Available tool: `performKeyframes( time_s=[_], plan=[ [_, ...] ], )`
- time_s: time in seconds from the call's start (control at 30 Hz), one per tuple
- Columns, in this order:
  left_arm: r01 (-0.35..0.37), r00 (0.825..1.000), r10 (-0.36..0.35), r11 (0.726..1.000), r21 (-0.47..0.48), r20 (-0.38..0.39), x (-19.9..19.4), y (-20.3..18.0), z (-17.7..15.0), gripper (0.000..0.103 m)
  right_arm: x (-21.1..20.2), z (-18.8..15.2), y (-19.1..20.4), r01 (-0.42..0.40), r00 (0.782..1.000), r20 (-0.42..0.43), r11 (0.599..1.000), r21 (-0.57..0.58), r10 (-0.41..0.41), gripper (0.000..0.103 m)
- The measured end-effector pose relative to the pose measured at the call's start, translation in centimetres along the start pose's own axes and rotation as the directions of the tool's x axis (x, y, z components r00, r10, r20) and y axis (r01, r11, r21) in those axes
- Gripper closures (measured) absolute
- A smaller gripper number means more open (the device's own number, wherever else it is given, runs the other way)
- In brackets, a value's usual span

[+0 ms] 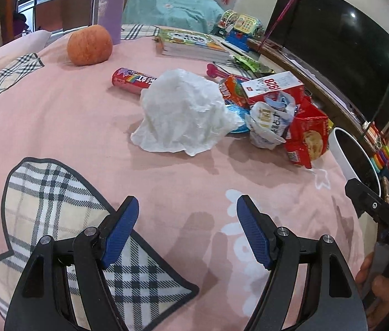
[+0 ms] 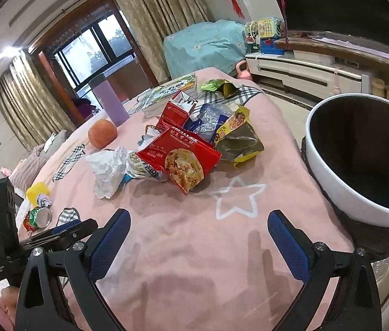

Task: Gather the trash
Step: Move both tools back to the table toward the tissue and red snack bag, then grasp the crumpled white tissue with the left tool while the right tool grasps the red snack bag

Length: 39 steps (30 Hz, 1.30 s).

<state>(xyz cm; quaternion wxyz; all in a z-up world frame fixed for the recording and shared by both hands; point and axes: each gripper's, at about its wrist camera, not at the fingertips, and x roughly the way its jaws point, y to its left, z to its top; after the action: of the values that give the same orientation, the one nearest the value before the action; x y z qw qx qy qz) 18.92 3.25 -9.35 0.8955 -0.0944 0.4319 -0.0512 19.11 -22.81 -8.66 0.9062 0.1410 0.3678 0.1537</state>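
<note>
A heap of trash lies on the pink cloth: a crumpled white tissue (image 1: 183, 113) (image 2: 107, 169), a red snack bag (image 1: 307, 138) (image 2: 186, 160), a white crumpled wrapper (image 1: 270, 124), a red-and-white carton (image 1: 273, 87) (image 2: 177, 110), a yellow-green bag (image 2: 238, 138) and a red tube (image 1: 132, 80). A white bin (image 2: 340, 187) (image 1: 342, 151) with a dark inside stands at the table's right edge. My left gripper (image 1: 187, 209) hovers open over the cloth, short of the tissue, nothing between its fingers. My right gripper (image 2: 198, 223) is open too, near the star print, in front of the red bag.
An apple (image 1: 89, 45) (image 2: 102, 133), a purple bottle (image 1: 110, 8) (image 2: 108, 100) and a stack of books (image 1: 191, 45) stand behind the heap. More small wrappers (image 2: 38, 207) lie at the left. A TV (image 1: 340, 52) and low cabinet (image 2: 304, 71) are beyond the table.
</note>
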Motion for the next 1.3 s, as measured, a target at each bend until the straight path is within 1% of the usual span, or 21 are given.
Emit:
performKeyframes(
  time_s=[0.27, 0.4, 0.57, 0.67, 0.8, 0.83, 0.87, 0.9, 0.93, 0.97, 1.0, 1.07, 1.13, 1.17, 1.23, 1.3],
  plan=[
    [-0.012, 1.000, 0.012, 1.000, 0.010, -0.004, 0.8, 0.4, 1.7, 0.028, 1.4, 0.8, 0.5, 0.007, 1.000, -0.026, 1.000, -0.016, -0.008, 0.003],
    [-0.007, 1.000, 0.007, 1.000, 0.006, 0.011, 1.1, 0.7, 3.2, 0.028, 2.0, 1.8, 0.6, 0.004, 1.000, -0.021, 1.000, -0.028, -0.004, 0.003],
    [0.002, 1.000, -0.003, 1.000, 0.028, 0.019, 2.0, 1.1, 5.3, 0.028, 2.6, 3.4, 0.8, 0.002, 1.000, -0.004, 0.999, -0.052, -0.003, 0.003],
    [0.006, 1.000, -0.006, 1.000, 0.024, 0.008, 3.1, 1.5, 6.0, 0.028, 3.1, 4.3, 0.9, -0.003, 1.000, 0.013, 0.998, -0.068, 0.004, 0.003],
    [0.016, 1.000, -0.016, 1.000, 0.014, -0.008, 4.1, 1.5, 6.2, 0.028, 4.4, 4.7, 1.5, -0.015, 1.000, -0.001, 0.996, -0.092, 0.015, 0.004],
    [0.016, 1.000, -0.016, 1.000, 0.013, -0.008, 4.2, 1.4, 6.2, 0.030, 4.7, 4.7, 1.6, -0.015, 1.000, -0.007, 0.995, -0.101, 0.015, 0.008],
    [0.024, 1.000, -0.024, 1.000, 0.010, -0.006, 4.2, 1.4, 6.3, 0.040, 4.9, 4.6, 1.8, -0.019, 1.000, -0.015, 0.994, -0.107, 0.018, 0.016],
    [0.035, 0.999, -0.035, 0.999, 0.008, -0.009, 4.3, 1.3, 6.4, 0.046, 5.2, 4.4, 1.9, -0.024, 0.999, -0.026, 0.993, -0.112, 0.021, 0.022],
    [0.040, 0.999, -0.040, 0.999, 0.009, -0.014, 4.4, 1.2, 6.4, 0.050, 5.4, 4.2, 2.1, -0.022, 0.999, -0.039, 0.993, -0.117, 0.018, 0.034],
    [0.042, 0.999, -0.042, 0.999, 0.013, -0.009, 4.3, 1.1, 6.4, 0.056, 5.6, 4.0, 2.2, -0.020, 0.999, -0.048, 0.992, -0.121, 0.014, 0.049],
    [0.041, 0.999, -0.041, 0.999, 0.024, -0.002, 4.1, 0.9, 6.4, 0.058, 5.8, 3.9, 2.2, -0.015, 0.998, -0.057, 0.992, -0.124, 0.008, 0.056],
    [0.046, 0.999, -0.047, 0.998, 0.047, 0.005, 3.8, 0.5, 6.2, 0.064, 6.0, 3.4, 2.1, -0.009, 0.998, -0.068, 0.993, -0.120, 0.001, 0.083],
    [0.050, 0.999, -0.051, 0.997, 0.065, 0.011, 3.4, 0.1, 5.8, 0.068, 5.8, 2.9, 2.0, -0.016, 0.998, -0.070, 0.994, -0.112, 0.008, 0.088],
    [0.055, 0.998, -0.056, 0.996, 0.071, 0.014, 3.1, -0.1, 5.6, 0.072, 5.6, 2.8, 2.0, -0.017, 0.998, -0.068, 0.994, -0.112, 0.010, 0.089],
    [0.063, 0.998, -0.064, 0.995, 0.075, 0.013, 2.8, -0.3, 5.1, 0.073, 5.2, 2.4, 2.1, -0.017, 0.998, -0.061, 0.993, -0.114, 0.010, 0.094],
    [0.077, 0.997, -0.078, 0.994, 0.078, 0.014, 2.1, -0.6, 4.5, 0.074, 4.6, 2.2, 2.3, -0.017, 0.999, -0.053, 0.993, -0.115, 0.011, 0.096]
  ],
)
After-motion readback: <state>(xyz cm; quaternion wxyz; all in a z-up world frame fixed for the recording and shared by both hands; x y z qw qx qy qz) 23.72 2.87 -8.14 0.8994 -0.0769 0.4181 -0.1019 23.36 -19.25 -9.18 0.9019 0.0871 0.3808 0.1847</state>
